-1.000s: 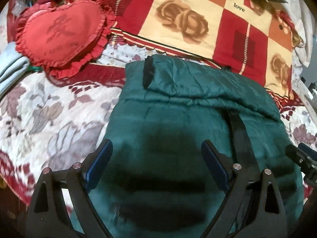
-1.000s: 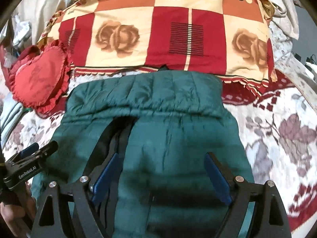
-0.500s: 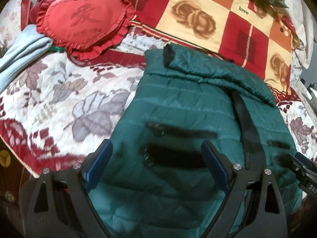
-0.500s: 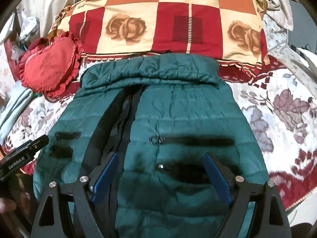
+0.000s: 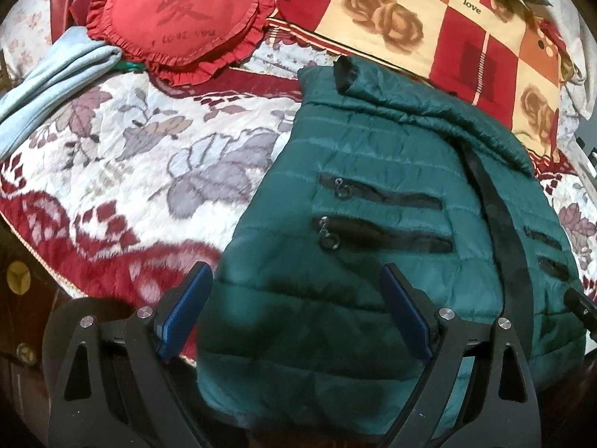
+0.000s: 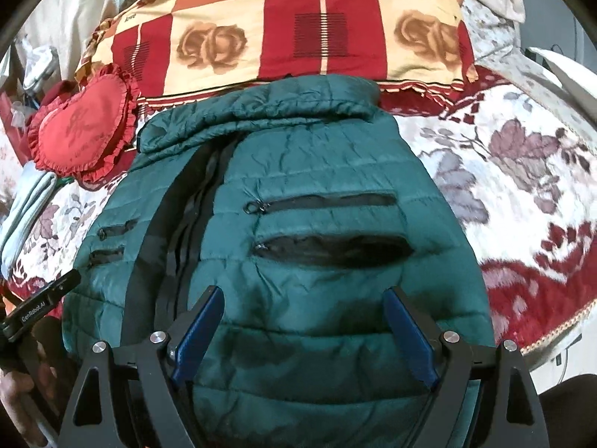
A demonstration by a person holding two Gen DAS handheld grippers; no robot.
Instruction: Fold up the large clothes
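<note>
A dark green quilted jacket (image 5: 373,171) lies front-up on the bed, its black zipper running lengthwise and its sleeves folded across the far end. It also shows in the right wrist view (image 6: 309,164). My left gripper (image 5: 294,280) is open and empty, hovering over the jacket's near left hem. My right gripper (image 6: 302,300) is open and empty over the near right hem. The left gripper's tip shows in the right wrist view (image 6: 44,298), and the right gripper's tip shows in the left wrist view (image 5: 578,302).
The bed has a floral red and white quilt (image 5: 112,171). A red heart cushion (image 5: 175,18) and a folded light blue cloth (image 5: 56,74) lie far left. A red and cream checked blanket (image 6: 298,26) lies behind the jacket. The bed's near edge (image 5: 56,272) drops off at the left.
Both grippers have pulled back and up from the jacket toward the near edge of the bed, so more of the jacket and its pocket zippers shows. Both stayed open.
</note>
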